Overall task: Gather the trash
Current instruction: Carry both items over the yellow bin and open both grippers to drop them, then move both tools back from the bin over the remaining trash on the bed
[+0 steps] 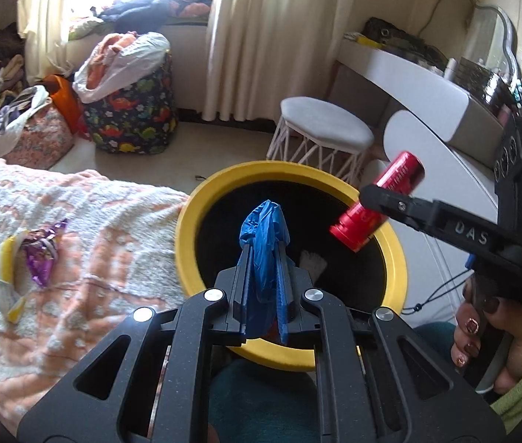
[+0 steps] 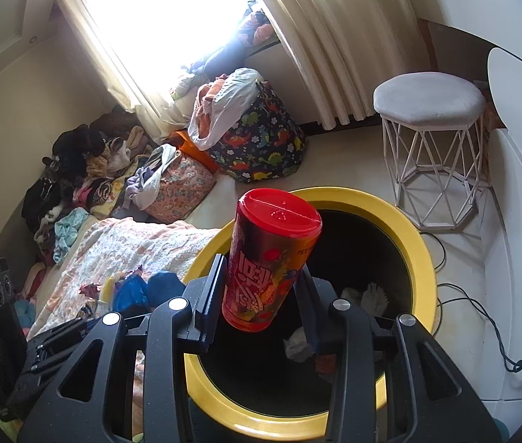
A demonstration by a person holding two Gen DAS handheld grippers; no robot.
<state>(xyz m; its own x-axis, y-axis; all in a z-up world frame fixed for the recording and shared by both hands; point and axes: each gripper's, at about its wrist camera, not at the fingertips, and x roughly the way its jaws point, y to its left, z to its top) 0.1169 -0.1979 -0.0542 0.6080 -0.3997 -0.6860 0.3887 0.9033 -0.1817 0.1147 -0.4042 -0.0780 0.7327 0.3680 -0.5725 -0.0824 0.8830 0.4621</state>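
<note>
1. The left tongs [image 1: 264,258] were pinching a crumpled blue plastic glove or bag [image 1: 265,243], held over the mouth of the round yellow-rimmed bin with a black interior [image 1: 183,221]. The limp plastic might have clung to the fingers on release and dragged back out with them.

2. The right tongs [image 2: 261,277] were clamped on a red cylindrical snack canister with a red plastic lid [image 2: 270,258], which hung over the near-left part of the bin's rim, not its centre. In the left view the canister lay tilted and partly over the rim. Let go there, it could probably have struck the yellow edge and bounced to the floor.

3. Both tools crowded the same opening, so they risked knocking each other and jolting a piece loose early.

4. The bin stood just beside the bed, so a nudge from either tool could have tipped it and spilled the white scraps [image 2: 371,295] already inside.

5. Shiny purple foil wrappers [image 1: 41,258] and a yellow-and-white strip [image 1: 4,269] lay on the fuzzy peach-and-white blanket [image 1: 113,229], still to collect; its pile could have snagged the tongs.
</note>
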